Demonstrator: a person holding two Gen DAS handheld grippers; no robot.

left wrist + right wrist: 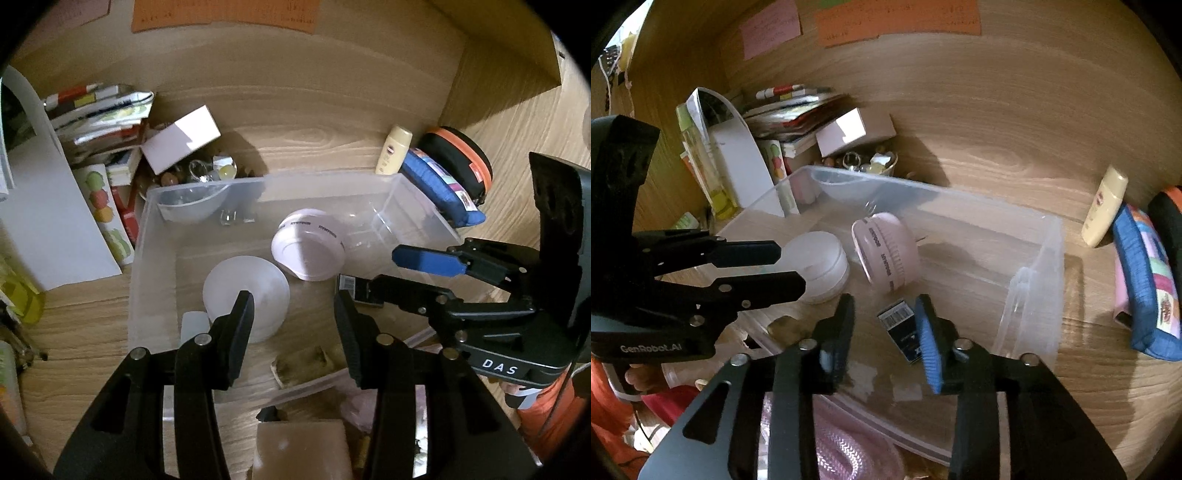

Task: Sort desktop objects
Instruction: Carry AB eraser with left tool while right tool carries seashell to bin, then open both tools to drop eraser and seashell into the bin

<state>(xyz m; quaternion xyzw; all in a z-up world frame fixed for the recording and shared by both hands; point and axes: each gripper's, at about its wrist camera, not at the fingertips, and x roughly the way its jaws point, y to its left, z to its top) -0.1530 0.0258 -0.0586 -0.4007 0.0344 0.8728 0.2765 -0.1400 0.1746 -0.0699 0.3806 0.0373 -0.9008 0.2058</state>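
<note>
The bench [332, 122] is wood-grain, smooth with a low sheen. The bin [417, 206] is clear, glossy plastic. In it, the white dome [255, 291] looks frosted and matt, the pink fan [314, 247] smooth plastic. The pouch [1141, 280] is blue woven cloth. The bottle [393, 149] is cream plastic. Both tools are matt black, the right tool [886, 325] with a ribbed blue pad [929, 350].
</note>
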